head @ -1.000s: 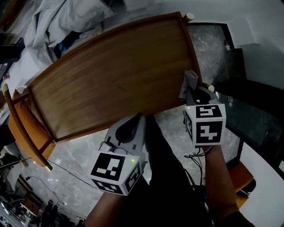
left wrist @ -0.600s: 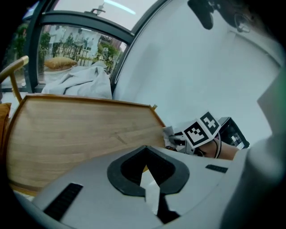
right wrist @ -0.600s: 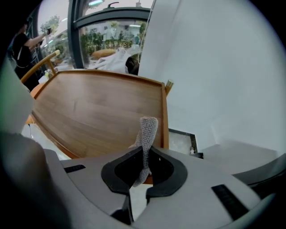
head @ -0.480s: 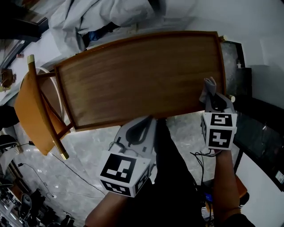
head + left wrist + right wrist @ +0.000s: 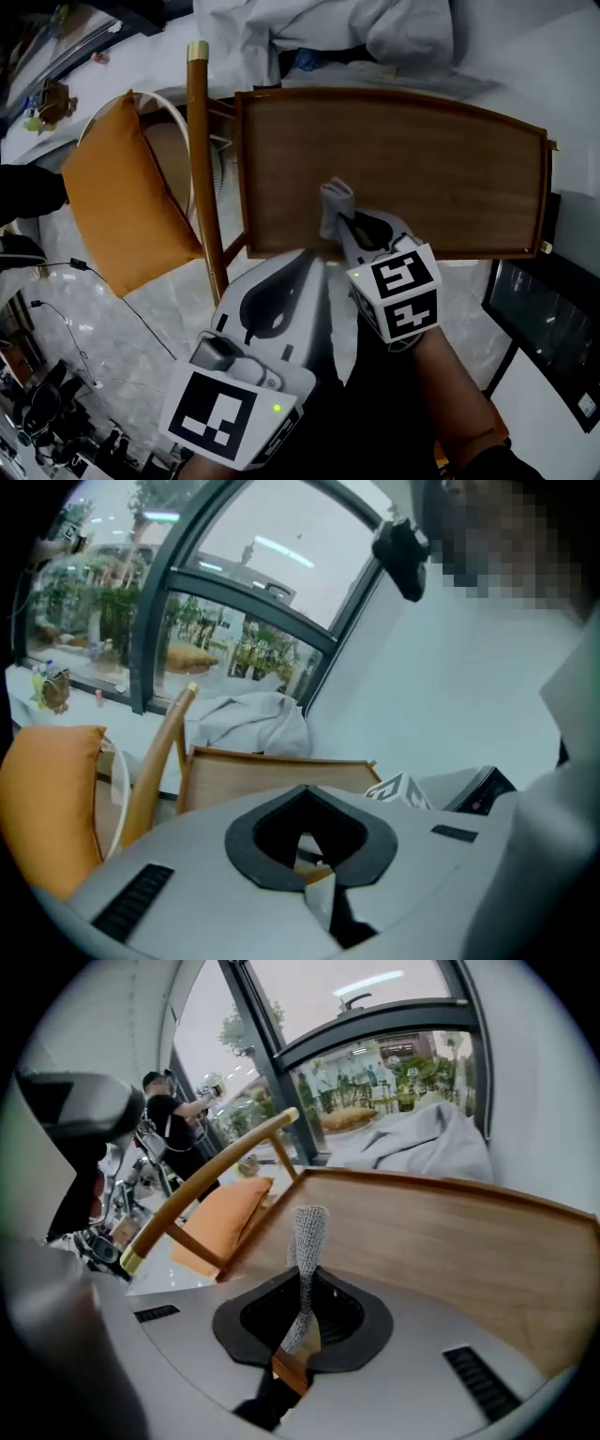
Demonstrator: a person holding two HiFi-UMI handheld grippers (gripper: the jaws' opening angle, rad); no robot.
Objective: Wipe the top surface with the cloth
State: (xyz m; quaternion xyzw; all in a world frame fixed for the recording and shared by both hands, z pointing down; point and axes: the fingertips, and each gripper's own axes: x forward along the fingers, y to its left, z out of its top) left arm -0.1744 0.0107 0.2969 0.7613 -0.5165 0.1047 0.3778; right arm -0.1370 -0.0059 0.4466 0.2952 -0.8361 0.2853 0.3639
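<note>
right gripper (image 5: 343, 225) clamped on upright cloth (image 5: 333, 199) over table's (image 5: 441, 159) near edge; could slip free if pressed hard. left gripper (image 5: 298, 267) closed, empty.

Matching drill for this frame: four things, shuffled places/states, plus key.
1 cloth
2 orange cushion
3 left gripper
4 white bedding

A at the chair, left of the table
B beyond the table's far edge
C shut, empty, by the table's near edge
D pinched in the right gripper fingers

Pairs: 1-D, 2-A, 3-C, 4-B
</note>
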